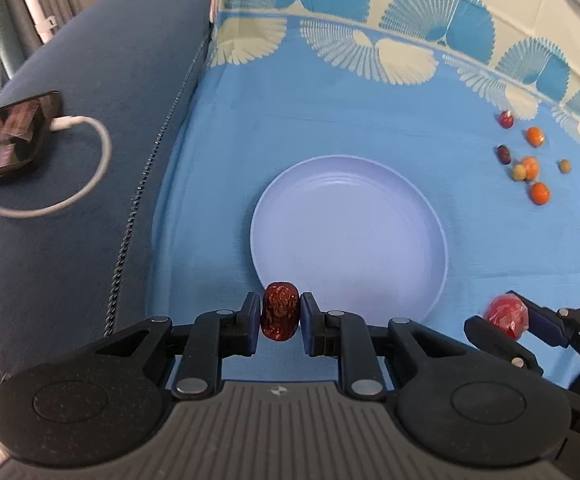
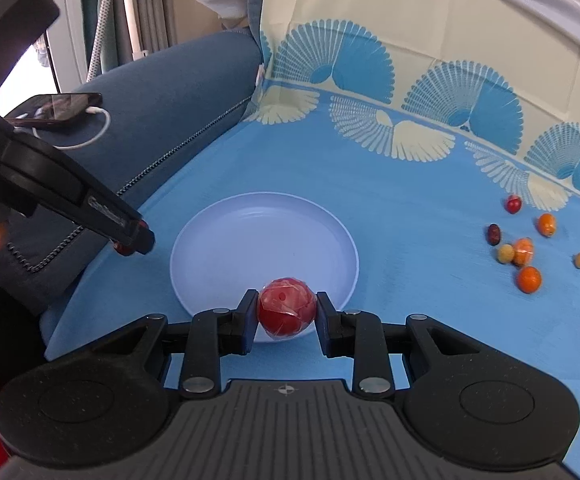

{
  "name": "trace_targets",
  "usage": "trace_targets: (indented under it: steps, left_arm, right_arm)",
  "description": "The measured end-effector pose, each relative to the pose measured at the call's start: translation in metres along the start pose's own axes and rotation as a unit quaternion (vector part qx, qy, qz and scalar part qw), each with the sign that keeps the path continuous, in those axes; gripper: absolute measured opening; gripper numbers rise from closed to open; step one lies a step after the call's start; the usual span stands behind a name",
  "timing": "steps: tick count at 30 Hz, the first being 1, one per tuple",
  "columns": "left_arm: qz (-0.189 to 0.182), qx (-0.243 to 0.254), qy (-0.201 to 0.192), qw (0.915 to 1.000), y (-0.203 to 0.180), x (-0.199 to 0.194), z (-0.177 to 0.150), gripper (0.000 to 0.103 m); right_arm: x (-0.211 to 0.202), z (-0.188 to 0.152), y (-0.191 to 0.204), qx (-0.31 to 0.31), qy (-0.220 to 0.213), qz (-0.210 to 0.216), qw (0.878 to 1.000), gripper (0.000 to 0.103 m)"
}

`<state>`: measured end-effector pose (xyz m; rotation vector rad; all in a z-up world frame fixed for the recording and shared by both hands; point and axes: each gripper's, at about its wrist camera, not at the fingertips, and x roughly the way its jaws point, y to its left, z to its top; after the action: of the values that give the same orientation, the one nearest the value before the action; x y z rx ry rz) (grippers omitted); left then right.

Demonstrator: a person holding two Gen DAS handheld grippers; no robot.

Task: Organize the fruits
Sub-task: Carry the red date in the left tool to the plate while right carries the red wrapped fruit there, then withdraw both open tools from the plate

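My left gripper (image 1: 280, 318) is shut on a wrinkled dark red date (image 1: 280, 316), held at the near left rim of the pale lilac plate (image 1: 370, 184). My right gripper (image 2: 287, 312) is shut on a red round fruit in clear wrap (image 2: 286, 307), held over the near rim of the plate (image 2: 225, 232). The right gripper with its red fruit (image 1: 506, 316) also shows at the lower right of the left wrist view. The left gripper (image 2: 133, 242) shows at the left of the right wrist view. Nothing lies on the plate.
Several small orange, dark red and tan fruits (image 1: 530, 168) lie scattered on the blue cloth (image 1: 290, 112) to the right, also in the right wrist view (image 2: 524, 254). A dark blue cushion (image 1: 89, 200) with a phone (image 1: 9, 136) and white cable lies left.
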<state>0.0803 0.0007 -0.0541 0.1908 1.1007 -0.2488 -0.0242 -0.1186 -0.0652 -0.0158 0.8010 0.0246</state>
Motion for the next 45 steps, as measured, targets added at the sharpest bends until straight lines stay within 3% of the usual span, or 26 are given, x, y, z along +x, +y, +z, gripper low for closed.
trace_targets:
  steps: [10, 22, 23, 24, 25, 26, 27, 28, 30, 34, 37, 45]
  left_arm:
    - [-0.002, 0.015, 0.042, 0.9990, -0.008, 0.061, 0.018, 0.023]
    - [0.007, 0.023, 0.052, 0.9983, -0.007, 0.101, 0.034, 0.025]
    - [0.008, 0.020, 0.047, 0.9987, -0.006, 0.101, 0.035, 0.031]
    - [0.003, 0.017, 0.039, 0.9991, -0.005, 0.099, 0.036, 0.048]
    - [-0.011, 0.014, 0.026, 0.9995, -0.003, 0.095, 0.038, 0.059]
    - [-0.027, 0.009, 0.016, 0.9995, -0.002, 0.089, 0.040, 0.076]
    - [-0.028, 0.006, 0.013, 0.9995, -0.002, 0.084, 0.041, 0.098]
    - [-0.017, 0.002, 0.002, 0.9998, -0.002, 0.076, 0.040, 0.103]
    - [-0.009, 0.006, -0.028, 0.9996, -0.001, 0.059, 0.035, 0.103]
    - [-0.007, 0.021, -0.027, 0.9994, 0.002, 0.029, 0.012, 0.103]
    - [0.021, 0.019, -0.031, 0.9991, 0.006, 0.006, -0.014, 0.103]
    - [0.047, 0.000, -0.025, 0.9986, 0.010, -0.047, -0.073, 0.103]
  right_arm:
    - [0.063, 0.008, -0.011, -0.006, 0.042, 0.011, 0.999, 0.031]
    - [0.101, 0.009, -0.023, -0.011, 0.072, 0.017, 0.997, 0.032]
    - [0.103, 0.011, -0.023, -0.013, 0.071, 0.018, 0.997, 0.033]
    - [0.103, 0.014, -0.023, -0.016, 0.069, 0.018, 0.997, 0.036]
    - [0.104, 0.017, -0.023, -0.019, 0.068, 0.018, 0.997, 0.054]
    - [0.102, 0.022, -0.023, -0.021, 0.063, 0.015, 0.998, 0.074]
    - [0.098, 0.025, -0.023, -0.021, 0.055, 0.008, 0.998, 0.081]
    - [0.091, 0.027, -0.023, -0.023, 0.044, -0.001, 0.999, 0.086]
    - [0.076, 0.029, -0.022, -0.033, 0.037, -0.008, 0.999, 0.088]
    - [0.037, 0.016, -0.020, -0.024, 0.047, -0.002, 0.999, 0.093]
    - [0.005, 0.000, -0.014, -0.015, 0.052, 0.004, 0.999, 0.095]
    - [-0.054, -0.019, 0.000, 0.006, 0.018, -0.007, 1.000, 0.098]
